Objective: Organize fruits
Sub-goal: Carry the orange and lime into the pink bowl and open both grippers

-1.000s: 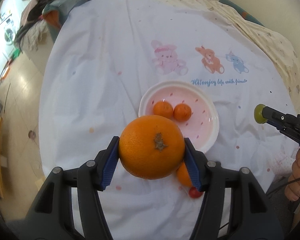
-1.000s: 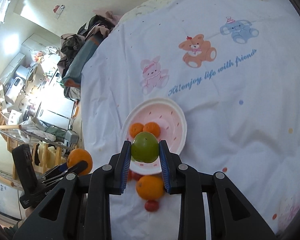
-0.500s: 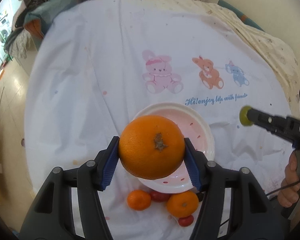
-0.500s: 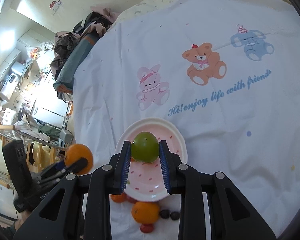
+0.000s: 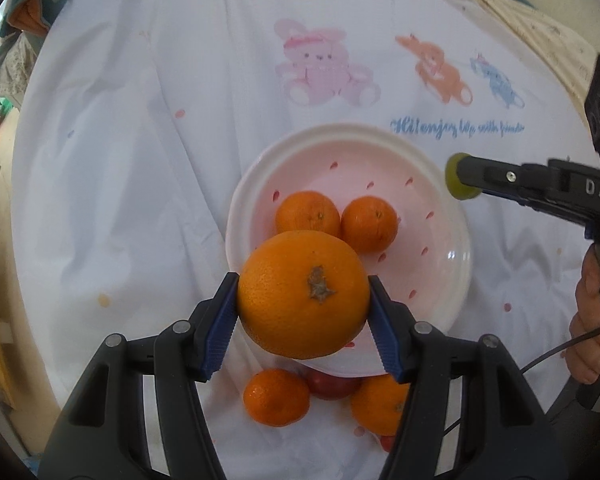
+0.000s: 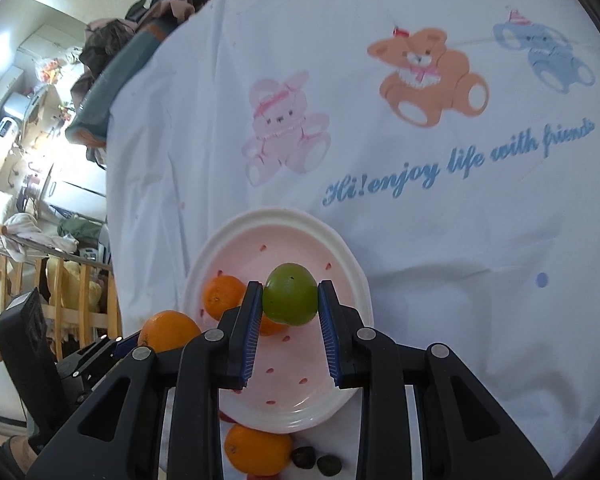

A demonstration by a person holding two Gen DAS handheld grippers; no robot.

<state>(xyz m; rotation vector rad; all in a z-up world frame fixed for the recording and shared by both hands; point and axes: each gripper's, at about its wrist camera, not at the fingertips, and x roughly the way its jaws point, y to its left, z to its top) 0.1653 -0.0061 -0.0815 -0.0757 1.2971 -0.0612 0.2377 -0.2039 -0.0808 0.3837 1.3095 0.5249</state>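
Note:
My left gripper (image 5: pixel 303 294) is shut on a large orange (image 5: pixel 303 294), held over the near rim of a white plate with a pink centre (image 5: pixel 440 292). Two small mandarins (image 5: pixel 308 214) (image 5: pixel 369 222) lie on the plate. My right gripper (image 6: pixel 289 300) is shut on a small green fruit (image 6: pixel 289 299) above the same plate (image 6: pixel 352 268); in the left wrist view it comes in from the right with the green fruit (image 5: pixel 458 182) at its tip. The large orange (image 6: pixel 168 330) shows at the lower left of the right wrist view.
On the white cartoon-print cloth (image 5: pixel 140 160) in front of the plate lie a mandarin (image 5: pixel 276 398), another orange (image 5: pixel 378 404) and a red fruit (image 5: pixel 332 386). Two small dark fruits (image 6: pixel 316 460) lie near an orange (image 6: pixel 256 454). A person's hand (image 5: pixel 592 332) holds the right gripper. Clutter lies beyond the cloth's left edge.
Both grippers have come lower and closer to the plate, each still holding its fruit. The plate looks larger in both views.

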